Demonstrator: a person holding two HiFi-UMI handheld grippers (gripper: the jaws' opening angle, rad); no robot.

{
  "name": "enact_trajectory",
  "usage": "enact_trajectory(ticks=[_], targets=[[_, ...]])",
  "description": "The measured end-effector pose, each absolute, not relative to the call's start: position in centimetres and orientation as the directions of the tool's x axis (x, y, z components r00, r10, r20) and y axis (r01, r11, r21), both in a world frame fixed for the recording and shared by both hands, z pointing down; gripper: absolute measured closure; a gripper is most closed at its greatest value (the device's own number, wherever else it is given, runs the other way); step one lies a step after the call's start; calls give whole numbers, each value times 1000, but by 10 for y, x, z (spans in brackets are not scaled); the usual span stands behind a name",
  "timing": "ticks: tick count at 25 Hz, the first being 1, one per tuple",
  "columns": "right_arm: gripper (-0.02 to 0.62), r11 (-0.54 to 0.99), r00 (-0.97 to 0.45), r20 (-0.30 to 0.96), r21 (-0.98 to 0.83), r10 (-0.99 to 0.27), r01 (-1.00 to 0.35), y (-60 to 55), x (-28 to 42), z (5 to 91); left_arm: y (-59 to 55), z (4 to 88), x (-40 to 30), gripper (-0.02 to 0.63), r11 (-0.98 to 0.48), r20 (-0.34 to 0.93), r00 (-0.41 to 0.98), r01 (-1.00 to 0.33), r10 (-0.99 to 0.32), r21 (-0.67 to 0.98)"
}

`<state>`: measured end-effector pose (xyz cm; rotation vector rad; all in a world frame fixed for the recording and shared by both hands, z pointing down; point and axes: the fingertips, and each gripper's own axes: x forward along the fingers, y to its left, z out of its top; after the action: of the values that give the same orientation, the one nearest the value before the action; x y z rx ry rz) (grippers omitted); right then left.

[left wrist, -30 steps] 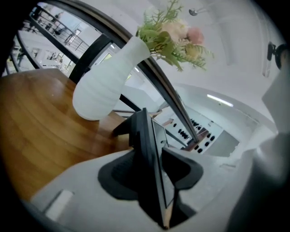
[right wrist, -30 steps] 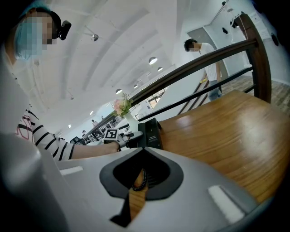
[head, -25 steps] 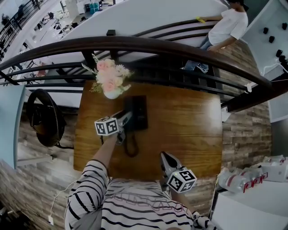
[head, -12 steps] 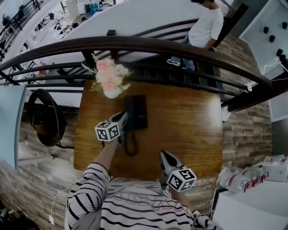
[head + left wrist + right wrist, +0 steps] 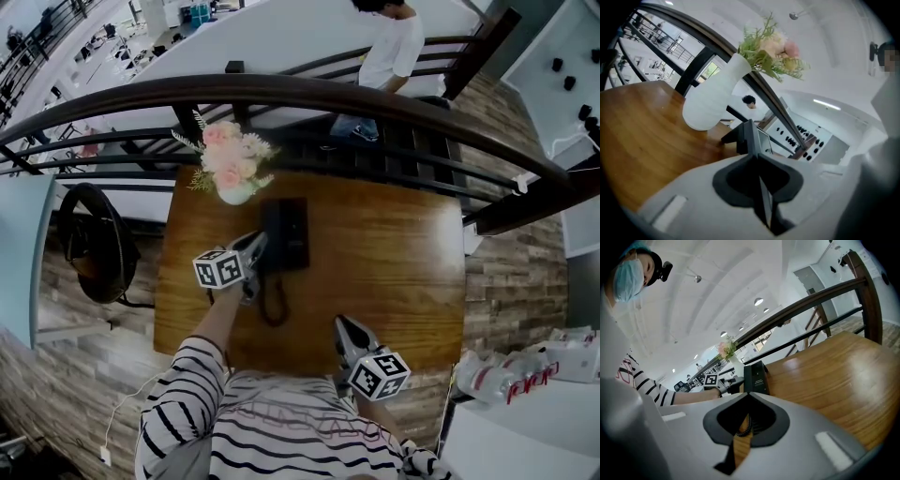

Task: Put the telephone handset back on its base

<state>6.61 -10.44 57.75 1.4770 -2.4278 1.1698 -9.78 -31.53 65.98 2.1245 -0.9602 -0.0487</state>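
Note:
The black telephone base (image 5: 289, 232) lies mid-table, its coiled cord (image 5: 273, 305) looping toward me. The black handset (image 5: 744, 137) runs along the base's left side and reaches away from my left gripper (image 5: 260, 247). That gripper's jaws have just been closing and now stand shut on the handset's near end (image 5: 752, 157). My right gripper (image 5: 342, 327) rests near the table's front edge, apart from the phone, jaws together with nothing between them. In the right gripper view (image 5: 749, 401) the phone (image 5: 757, 378) and a piece of the cord (image 5: 746, 423) show ahead.
A white vase of pink flowers (image 5: 232, 178) stands just behind and left of the phone, close to the left gripper (image 5: 712, 103). A dark railing (image 5: 375, 98) curves behind the wooden table (image 5: 394, 262). A person (image 5: 384, 56) walks beyond it. A dark chair (image 5: 89, 244) stands at left.
The left gripper's jaws have gone from wide open to shut on the handset, barely shifting. The right gripper stayed still. The person behind the railing walked to the left.

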Motion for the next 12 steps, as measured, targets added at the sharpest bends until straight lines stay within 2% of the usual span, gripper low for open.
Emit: enact_trajectory(ticks=[12], targets=[[597, 257, -547, 426, -569, -721, -781, -113, 59, 582, -320, 665, -104, 572, -403, 167, 782, -477, -600, 781]])
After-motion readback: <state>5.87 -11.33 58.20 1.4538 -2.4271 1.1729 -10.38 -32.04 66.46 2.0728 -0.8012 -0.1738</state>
